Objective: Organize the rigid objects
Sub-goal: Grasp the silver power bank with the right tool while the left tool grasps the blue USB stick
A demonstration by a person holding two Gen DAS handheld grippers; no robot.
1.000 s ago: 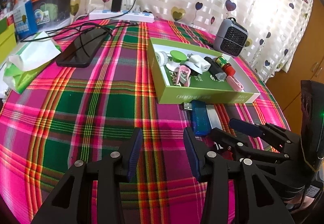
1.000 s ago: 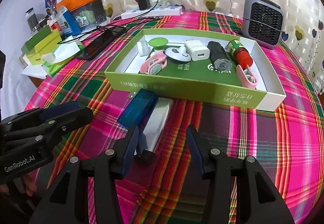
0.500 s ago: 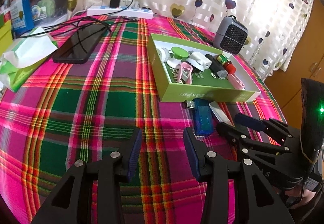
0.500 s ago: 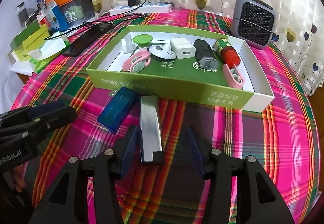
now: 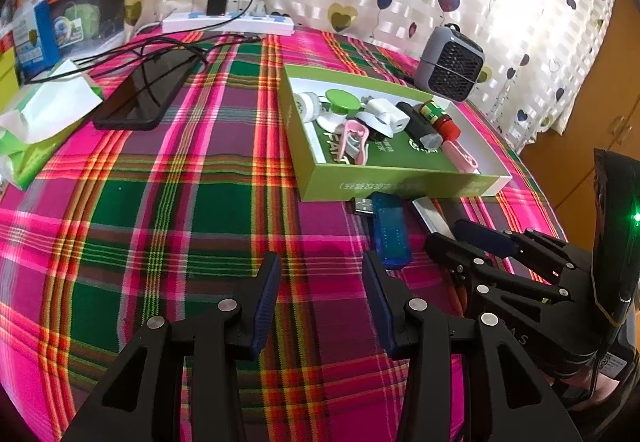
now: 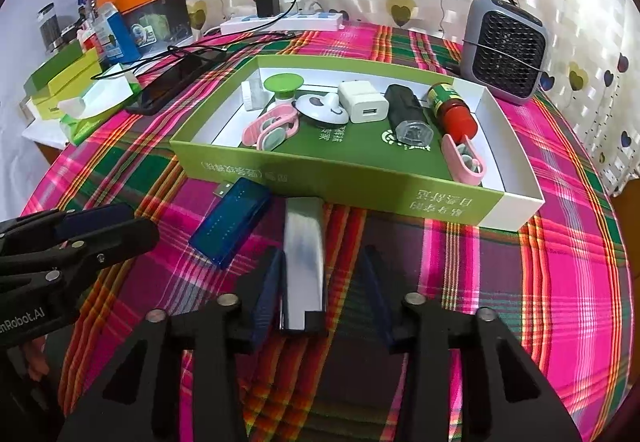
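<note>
Lower end of silver bar (image 6: 303,262) behind right hand-held gripper (image 6: 320,292).

Tablecloth (image 6: 520,282) — pink-green-purple plaid; box (image 6: 360,182) lime green; USB stick (image 6: 232,226) translucent blue.

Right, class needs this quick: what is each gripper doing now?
Left gripper: open, nothing between its fingers.
Right gripper: closing around the silver bar, pads not yet pressing on it.

table (image 6: 560,242) (plaid cloth) | on it: green tray (image 6: 360,186), blue USB stick (image 6: 232,226), silver bar (image 6: 304,254), phone (image 5: 140,94), fan (image 6: 504,46)
</note>
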